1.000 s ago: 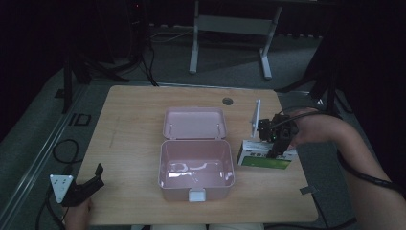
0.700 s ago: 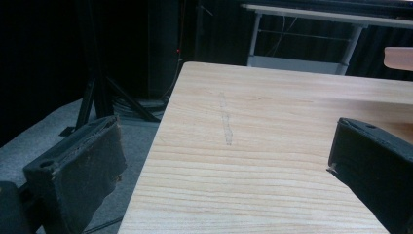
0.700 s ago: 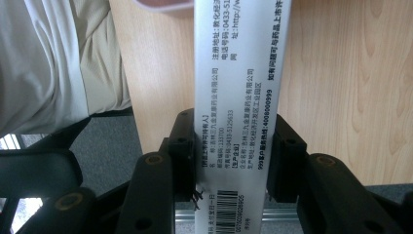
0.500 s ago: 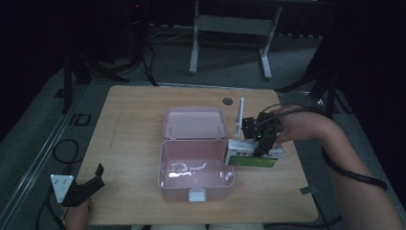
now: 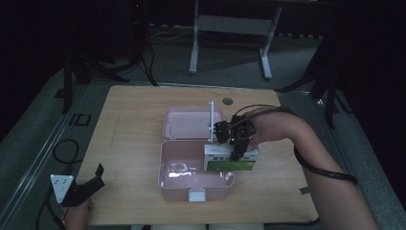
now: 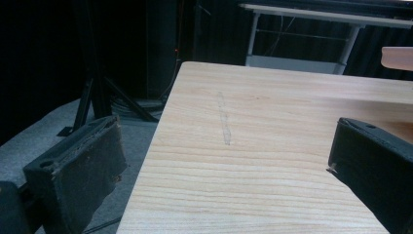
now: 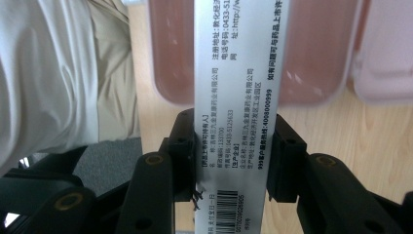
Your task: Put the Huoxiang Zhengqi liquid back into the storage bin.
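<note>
1. Nearest, at the front left corner of the tabletop (image 5: 143, 124): left claw (image 5: 95, 177) in a hand at the edge, jaws spread wide apart with nothing between them. Same seen in the left gripper view, bare wood grain between the two black jaws.
2. Next, toward the front middle: open pink box (image 5: 196, 172), shallow and rectangular, a white latch tab at its front wall, glare on its floor.
3. Over the right rim of that pink box: right claw (image 5: 234, 146), reached in from the right on a bare forearm, pinching a carton (image 5: 230, 160) with a white top and a green side.
4. Carton held clear of the wood, partly above the box's right-hand end and partly outside it, directly under the claw body.
5. In the right gripper view: carton (image 7: 238, 97) running lengthwise straight out from between the two jaws, printed side and barcode facing the camera, both pads pressed on its long edges, the pink box (image 7: 311, 53) beyond and beneath it.
6. Behind the box: hinged pink lid (image 5: 191, 122) lying flat, open, touching the box's rear edge.
7. Farthest: dark floor with metal stands beyond the far edge.
</note>
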`<state>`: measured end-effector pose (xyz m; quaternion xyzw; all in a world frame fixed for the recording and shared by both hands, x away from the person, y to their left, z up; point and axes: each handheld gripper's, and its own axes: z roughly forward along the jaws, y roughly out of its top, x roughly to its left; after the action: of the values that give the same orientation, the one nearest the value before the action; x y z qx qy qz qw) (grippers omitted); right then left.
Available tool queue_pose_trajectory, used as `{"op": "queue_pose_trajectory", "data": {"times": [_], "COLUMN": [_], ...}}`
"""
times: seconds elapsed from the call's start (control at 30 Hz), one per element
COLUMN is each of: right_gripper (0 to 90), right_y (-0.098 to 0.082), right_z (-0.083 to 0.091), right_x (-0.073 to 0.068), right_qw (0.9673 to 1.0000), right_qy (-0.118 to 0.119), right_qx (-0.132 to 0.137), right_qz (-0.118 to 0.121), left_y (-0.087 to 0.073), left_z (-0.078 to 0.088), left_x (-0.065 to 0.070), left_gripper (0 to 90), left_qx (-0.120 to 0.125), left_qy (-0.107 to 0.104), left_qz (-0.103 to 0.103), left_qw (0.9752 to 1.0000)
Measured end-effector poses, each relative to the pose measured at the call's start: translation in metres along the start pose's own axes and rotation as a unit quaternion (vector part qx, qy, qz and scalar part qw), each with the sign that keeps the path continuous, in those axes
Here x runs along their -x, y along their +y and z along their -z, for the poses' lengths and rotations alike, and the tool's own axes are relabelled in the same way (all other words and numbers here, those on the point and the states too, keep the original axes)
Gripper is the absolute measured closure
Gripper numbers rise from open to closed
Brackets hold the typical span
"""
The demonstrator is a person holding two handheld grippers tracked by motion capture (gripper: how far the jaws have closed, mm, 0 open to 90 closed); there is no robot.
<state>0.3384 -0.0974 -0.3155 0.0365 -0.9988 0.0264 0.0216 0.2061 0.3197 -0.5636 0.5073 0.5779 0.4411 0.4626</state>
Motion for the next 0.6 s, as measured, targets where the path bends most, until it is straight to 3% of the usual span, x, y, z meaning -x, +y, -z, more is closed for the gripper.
{"op": "queue_pose_trajectory", "data": {"times": [0.1,0.6], "right_gripper": [61.8,61.8], "right_y": [0.011,0.051], "right_z": [0.000,-0.004], "right_x": [0.000,-0.003], "right_qw": [0.9999,0.9996], "right_qy": [0.001,0.005], "right_qx": [0.011,0.011], "right_qz": [0.007,0.025], "left_y": [0.000,0.000], "left_z": [0.000,0.000], "left_x": [0.000,0.000], "left_gripper": [0.4,0.4], "left_qx": [-0.001,-0.002], "left_qy": [-0.001,-0.002], "left_qz": [-0.001,-0.001], "left_qw": [1.0000,1.0000]}}
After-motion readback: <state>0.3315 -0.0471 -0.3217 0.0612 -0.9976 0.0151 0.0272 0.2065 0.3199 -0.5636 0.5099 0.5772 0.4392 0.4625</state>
